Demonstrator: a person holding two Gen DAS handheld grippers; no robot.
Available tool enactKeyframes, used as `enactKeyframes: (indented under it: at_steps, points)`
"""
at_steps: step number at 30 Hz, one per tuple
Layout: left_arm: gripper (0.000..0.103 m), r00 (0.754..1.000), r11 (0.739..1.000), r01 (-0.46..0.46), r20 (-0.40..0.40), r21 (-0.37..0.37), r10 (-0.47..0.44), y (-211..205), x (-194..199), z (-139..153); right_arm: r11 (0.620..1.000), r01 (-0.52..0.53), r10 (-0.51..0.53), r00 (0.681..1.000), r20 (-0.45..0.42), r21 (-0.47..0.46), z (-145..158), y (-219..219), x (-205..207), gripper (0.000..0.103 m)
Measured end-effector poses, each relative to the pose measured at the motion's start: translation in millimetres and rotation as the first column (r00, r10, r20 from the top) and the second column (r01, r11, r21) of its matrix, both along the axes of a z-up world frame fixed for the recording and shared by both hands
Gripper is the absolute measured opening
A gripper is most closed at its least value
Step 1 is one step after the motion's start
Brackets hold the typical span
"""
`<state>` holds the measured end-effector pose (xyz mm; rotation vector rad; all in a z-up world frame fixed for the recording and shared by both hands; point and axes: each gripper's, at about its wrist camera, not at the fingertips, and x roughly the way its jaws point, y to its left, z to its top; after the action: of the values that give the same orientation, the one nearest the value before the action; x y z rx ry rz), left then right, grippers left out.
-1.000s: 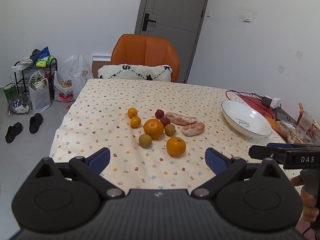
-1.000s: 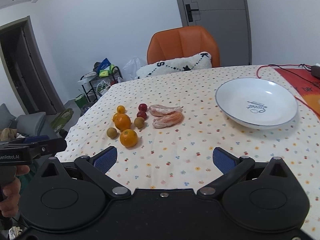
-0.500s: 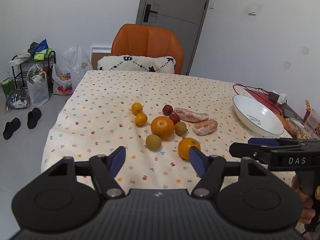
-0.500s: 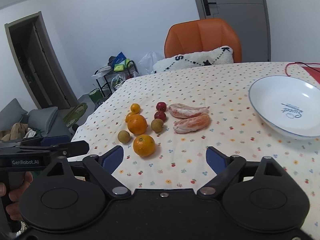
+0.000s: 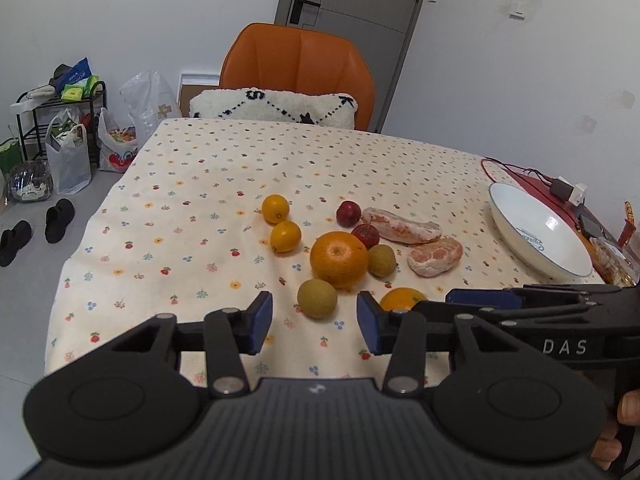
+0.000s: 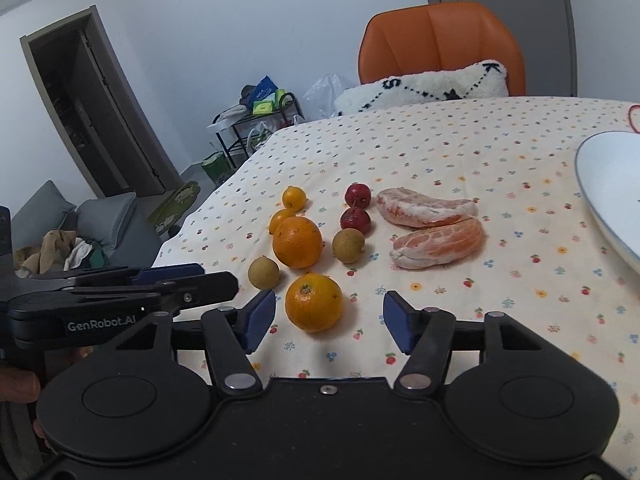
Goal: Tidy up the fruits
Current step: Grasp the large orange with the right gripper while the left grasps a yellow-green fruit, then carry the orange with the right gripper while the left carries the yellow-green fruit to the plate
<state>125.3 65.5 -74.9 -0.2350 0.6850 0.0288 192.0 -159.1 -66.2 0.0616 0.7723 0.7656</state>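
Observation:
Fruit lies clustered on the flowered tablecloth: a large orange (image 5: 339,258), a smaller orange (image 6: 314,302), two small yellow citrus (image 5: 285,236), two red fruits (image 5: 348,214), two green-brown round fruits and two peeled citrus pieces (image 5: 436,256). My left gripper (image 5: 314,326) is closing; the nearer green-brown fruit (image 5: 317,298) sits just ahead between its blue pads, untouched. My right gripper (image 6: 328,322) is closing too, with the smaller orange between its pads and a gap on each side. A white plate (image 5: 536,232) stands empty at the right.
An orange chair (image 5: 298,60) with a white cushion stands at the table's far edge. Cables, a plug and snack packets (image 5: 568,192) lie on a red mat beyond the plate. The table's left edge drops to the floor, where bags, a rack and slippers are.
Both grippers have moved forward and down toward the fruit, and both pairs of jaws have narrowed from wide open. The fruit has not moved.

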Motion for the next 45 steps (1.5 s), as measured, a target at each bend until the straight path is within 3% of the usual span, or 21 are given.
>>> enactKeyframes:
  at_steps: [6,13,18,45]
  points:
    - [0.039,1.000,1.000,0.006,-0.019,-0.020,-0.006,4.8,11.6,-7.1,0.999,-0.037,0.036,0.999,-0.031,-0.008,-8.6,12.6,9.7,0.052]
    - [0.038,0.999,0.999,0.026,-0.031,-0.019,-0.027,0.9,24.8,-13.6,0.998,-0.063,0.063,0.996,-0.065,0.009,-17.2,18.1,16.2,0.036]
    - [0.024,0.999,1.000,0.026,-0.038,-0.013,-0.026,-0.9,28.2,-19.7,0.998,-0.054,0.055,0.996,-0.066,0.017,-17.3,11.3,16.7,0.036]
    - [0.024,0.996,0.999,0.028,0.080,0.038,-0.031,-51.8,-22.6,32.2,0.996,0.016,-0.020,0.999,0.044,0.086,17.1,-46.0,-15.7,0.036]
